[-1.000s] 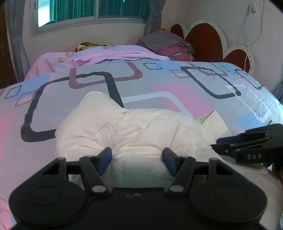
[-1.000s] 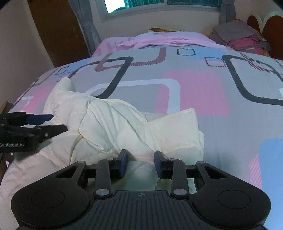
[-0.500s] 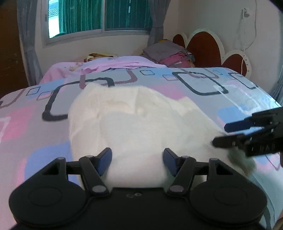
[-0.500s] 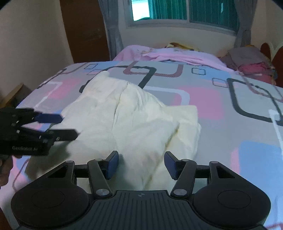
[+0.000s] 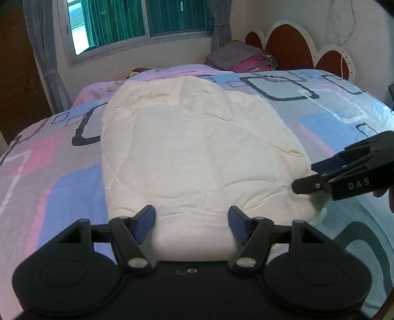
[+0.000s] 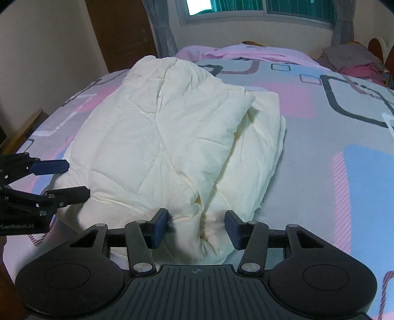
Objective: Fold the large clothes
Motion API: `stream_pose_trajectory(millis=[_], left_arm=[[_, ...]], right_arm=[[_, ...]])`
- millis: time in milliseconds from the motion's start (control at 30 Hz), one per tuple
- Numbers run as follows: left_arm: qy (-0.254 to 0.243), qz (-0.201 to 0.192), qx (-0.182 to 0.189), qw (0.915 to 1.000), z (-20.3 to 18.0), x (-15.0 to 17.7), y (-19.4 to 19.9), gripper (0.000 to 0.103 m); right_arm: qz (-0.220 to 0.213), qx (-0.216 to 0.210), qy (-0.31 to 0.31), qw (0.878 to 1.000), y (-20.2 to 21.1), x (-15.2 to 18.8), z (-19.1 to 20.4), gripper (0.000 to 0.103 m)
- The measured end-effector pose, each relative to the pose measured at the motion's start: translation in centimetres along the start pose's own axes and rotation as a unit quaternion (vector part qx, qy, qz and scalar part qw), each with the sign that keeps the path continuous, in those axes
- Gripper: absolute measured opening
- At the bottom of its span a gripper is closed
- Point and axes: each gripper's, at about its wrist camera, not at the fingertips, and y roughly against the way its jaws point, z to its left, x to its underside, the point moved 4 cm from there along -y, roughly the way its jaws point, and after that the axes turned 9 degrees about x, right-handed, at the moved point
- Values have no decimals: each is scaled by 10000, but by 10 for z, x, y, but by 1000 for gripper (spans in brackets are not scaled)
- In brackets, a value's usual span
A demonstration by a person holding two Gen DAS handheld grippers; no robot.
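Note:
A large cream quilted garment [image 5: 197,152] lies folded in a bulky stack on the patterned bedspread [image 5: 49,172]; it also shows in the right wrist view [image 6: 172,137]. My left gripper [image 5: 192,222] is open, its jaws wide apart at the garment's near edge. My right gripper [image 6: 195,227] is open, with the garment's near corner bulging between its jaws. Each gripper shows in the other's view, the right gripper [image 5: 320,177] at the garment's right edge, the left gripper [image 6: 61,179] at its left edge.
The bed [image 6: 344,123] fills both views. A pile of folded clothes [image 5: 241,59] sits by the headboard [image 5: 290,49] at the far right. A pink sheet [image 5: 157,73] lies at the back under the window [image 5: 138,22]. A wooden door [image 6: 120,32] stands at the far left.
Both grippers have drawn back and upward from the garment. The right gripper's jaws opened wider. The garment went from a crumpled heap to a flatter folded stack.

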Motion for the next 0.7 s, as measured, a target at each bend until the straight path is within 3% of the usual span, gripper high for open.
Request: stream_pose_trajectory(millis=[200, 233, 300, 433, 533, 700], left_arm=[[236, -388, -256, 9986, 26, -15, 20, 64], [287, -436, -267, 9983, 32, -18, 21, 64], [281, -515, -308, 9978, 40, -27, 20, 64], [420, -703, -452, 9956, 59, -43, 12, 64], [641, -757, -347, 9945, 77, -58, 0, 64], [718, -864, -295, 9932, 97, -102, -30, 63]], right_arm=[[-794, 212, -237, 9963, 40, -33, -19, 49], [-895, 264, -298, 9952, 43, -40, -21, 45], [-933, 293, -356, 9946, 42, -49, -22, 24], [-1028, 315, -276, 9938, 30, -75, -14, 23], [-1110, 245, -210, 9933, 15, -99, -6, 23], [-1183, 167, -138, 9927, -20, -143, 16, 23]])
